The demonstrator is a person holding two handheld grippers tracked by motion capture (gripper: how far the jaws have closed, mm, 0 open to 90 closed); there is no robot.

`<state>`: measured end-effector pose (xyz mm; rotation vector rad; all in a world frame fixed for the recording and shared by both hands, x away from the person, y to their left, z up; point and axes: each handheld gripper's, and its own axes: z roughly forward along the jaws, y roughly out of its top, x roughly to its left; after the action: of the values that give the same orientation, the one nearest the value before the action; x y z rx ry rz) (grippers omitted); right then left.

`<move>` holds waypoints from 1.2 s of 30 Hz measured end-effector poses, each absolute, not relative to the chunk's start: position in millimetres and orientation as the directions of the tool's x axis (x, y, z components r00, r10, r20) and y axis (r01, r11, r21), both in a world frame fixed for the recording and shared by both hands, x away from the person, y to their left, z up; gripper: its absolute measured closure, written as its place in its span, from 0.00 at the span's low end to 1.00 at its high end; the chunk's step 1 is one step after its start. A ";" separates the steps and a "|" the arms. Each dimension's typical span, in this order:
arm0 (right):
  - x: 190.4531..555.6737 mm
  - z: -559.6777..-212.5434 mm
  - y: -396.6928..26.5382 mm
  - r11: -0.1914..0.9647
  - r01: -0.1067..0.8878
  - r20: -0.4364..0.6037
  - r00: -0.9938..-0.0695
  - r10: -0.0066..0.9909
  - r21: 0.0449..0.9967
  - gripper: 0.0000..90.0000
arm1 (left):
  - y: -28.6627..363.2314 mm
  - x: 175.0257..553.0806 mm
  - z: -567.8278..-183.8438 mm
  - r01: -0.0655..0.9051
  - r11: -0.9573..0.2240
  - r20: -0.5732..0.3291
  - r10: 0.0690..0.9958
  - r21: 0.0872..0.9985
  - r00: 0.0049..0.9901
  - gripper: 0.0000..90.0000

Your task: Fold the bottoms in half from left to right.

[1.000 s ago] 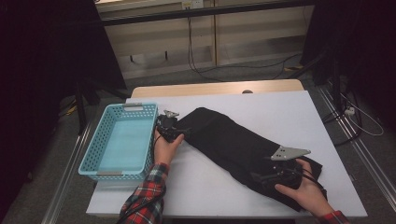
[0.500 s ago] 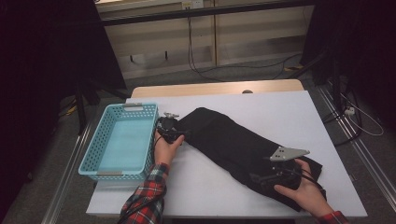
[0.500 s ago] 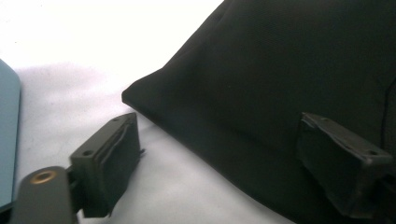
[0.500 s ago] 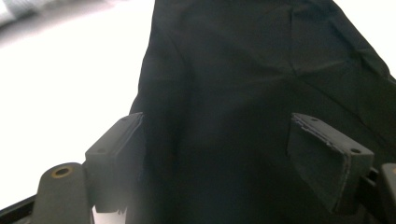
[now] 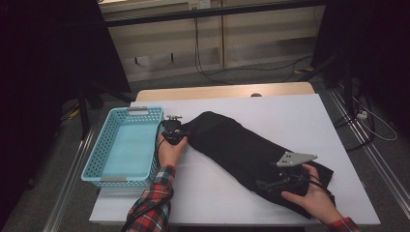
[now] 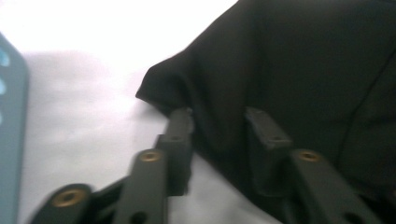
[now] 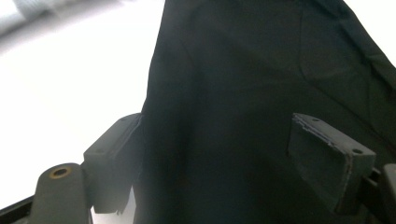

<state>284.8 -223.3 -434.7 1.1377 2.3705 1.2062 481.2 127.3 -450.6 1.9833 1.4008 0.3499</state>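
My left tool [image 5: 173, 131] has just been closing its jaws on the near-basket corner of the black cloth [image 5: 241, 150], fabric bunched between them. My right tool [image 5: 275, 186] stands wide, jaws straddling the cloth's other end. Cloth lies diagonally across the white counter [image 5: 309, 116], beside the blue basket [image 5: 104, 162].

**Three cameras, one table**

A fixed camera above the person's side looks forward and down over the whole white table [image 5: 300, 116], taking in the floor and wall beyond. Two more ride the grippers, each looking along its own black jaws from very close. The left gripper's [image 6: 219, 126] faces a corner of the black cloth [image 6: 303, 60] with a sliver of blue basket [image 6: 9, 140] at its edge; the right gripper's [image 7: 233, 158] faces the cloth's other end. All three share the cloth and the tabletop.
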 end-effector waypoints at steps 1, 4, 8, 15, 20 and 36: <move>284.7 -434.5 -223.5 0.352 0.531 0.121 -0.664 0.738 0.771 0.22 | 126.4 481.1 -450.9 0.729 -0.187 -0.174 0.904 0.659 0.390 0.81; 284.8 -434.2 -224.9 0.349 0.531 0.122 -0.662 0.739 0.772 0.21 | 121.3 480.4 -451.9 0.728 -0.173 -0.212 0.890 0.664 0.404 0.91; 285.1 -434.4 -227.8 0.344 0.532 0.123 -0.659 0.742 0.774 0.20 | 117.0 481.8 -446.3 0.734 -0.163 -0.239 0.880 0.659 0.410 0.92; 285.5 -435.0 -234.9 0.323 0.540 0.130 -0.640 0.757 0.778 0.17 | 122.6 488.4 -426.2 0.738 -0.139 -0.262 0.878 0.660 0.400 0.92; 285.2 -434.7 -236.7 0.312 0.543 0.137 -0.635 0.760 0.780 0.17 | 120.5 490.8 -409.9 0.732 -0.146 -0.259 0.875 0.665 0.410 0.93; 285.2 -432.9 -237.7 0.300 0.541 0.146 -0.634 0.760 0.786 0.16 | 133.0 501.1 -381.6 0.754 -0.189 -0.218 0.888 0.629 0.404 0.93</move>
<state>285.2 -237.7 -432.9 1.1880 2.3154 1.2447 501.1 133.0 -381.6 1.9875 1.3954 0.2545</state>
